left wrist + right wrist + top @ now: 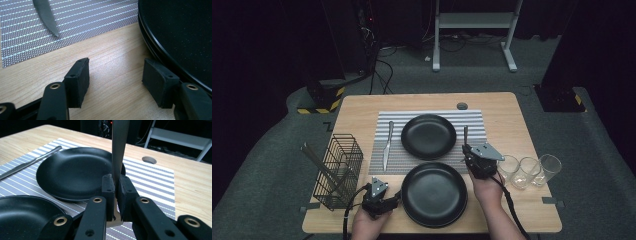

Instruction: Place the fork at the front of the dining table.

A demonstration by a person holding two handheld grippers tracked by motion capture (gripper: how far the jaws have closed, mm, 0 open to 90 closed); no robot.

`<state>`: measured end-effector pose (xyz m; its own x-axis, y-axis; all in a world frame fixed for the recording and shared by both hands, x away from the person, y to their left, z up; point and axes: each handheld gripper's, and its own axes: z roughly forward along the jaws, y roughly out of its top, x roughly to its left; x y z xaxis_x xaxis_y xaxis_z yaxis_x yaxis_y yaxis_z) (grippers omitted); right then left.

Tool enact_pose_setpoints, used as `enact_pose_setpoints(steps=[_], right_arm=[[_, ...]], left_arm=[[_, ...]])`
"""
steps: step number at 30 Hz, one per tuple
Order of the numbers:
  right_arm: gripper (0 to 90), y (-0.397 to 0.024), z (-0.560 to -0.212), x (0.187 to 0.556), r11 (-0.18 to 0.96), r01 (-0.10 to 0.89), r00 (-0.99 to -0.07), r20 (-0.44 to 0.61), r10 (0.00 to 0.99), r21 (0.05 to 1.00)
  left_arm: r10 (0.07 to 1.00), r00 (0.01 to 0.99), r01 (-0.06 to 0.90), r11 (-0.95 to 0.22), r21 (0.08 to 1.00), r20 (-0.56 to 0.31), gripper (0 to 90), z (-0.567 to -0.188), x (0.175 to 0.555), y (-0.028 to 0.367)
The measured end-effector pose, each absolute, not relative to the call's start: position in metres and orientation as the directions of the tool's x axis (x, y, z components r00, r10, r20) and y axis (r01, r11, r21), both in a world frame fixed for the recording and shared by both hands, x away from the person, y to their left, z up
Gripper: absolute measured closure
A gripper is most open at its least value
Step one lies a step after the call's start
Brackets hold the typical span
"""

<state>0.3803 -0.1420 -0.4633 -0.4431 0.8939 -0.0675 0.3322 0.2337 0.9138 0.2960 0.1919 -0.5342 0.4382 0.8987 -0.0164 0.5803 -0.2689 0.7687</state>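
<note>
Two black plates lie on the wooden table: the far plate [428, 136] [75, 172] on a striped placemat [474, 120], the near plate [434, 194] [180, 32] by the front edge. A knife [387, 145] [46, 15] rests on the placemat's left part. My right gripper [467, 150] [115, 187] is shut on a flat metal utensil [465, 134] [120, 145], whose handle points away over the placemat, right of the far plate. Its working end is hidden. My left gripper [384, 192] [116, 77] is open over bare wood, its right jaw close to the near plate's left rim.
A black wire basket [339, 170] with utensils in it stands at the table's left. Three clear glasses [527, 170] stand in a row at the right. A round cable hole [462, 106] sits near the far edge.
</note>
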Motion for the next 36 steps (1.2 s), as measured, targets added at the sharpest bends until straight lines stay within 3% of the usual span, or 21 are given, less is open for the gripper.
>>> enact_pose_setpoints(steps=[36], right_arm=[[84.5,-0.139,-0.479,0.406,0.226,0.426,-0.421,-0.029,0.906,0.876]], left_arm=[[0.896,0.441,0.584,-0.250,0.773,-0.043,38.3,-0.534,0.296,0.195]])
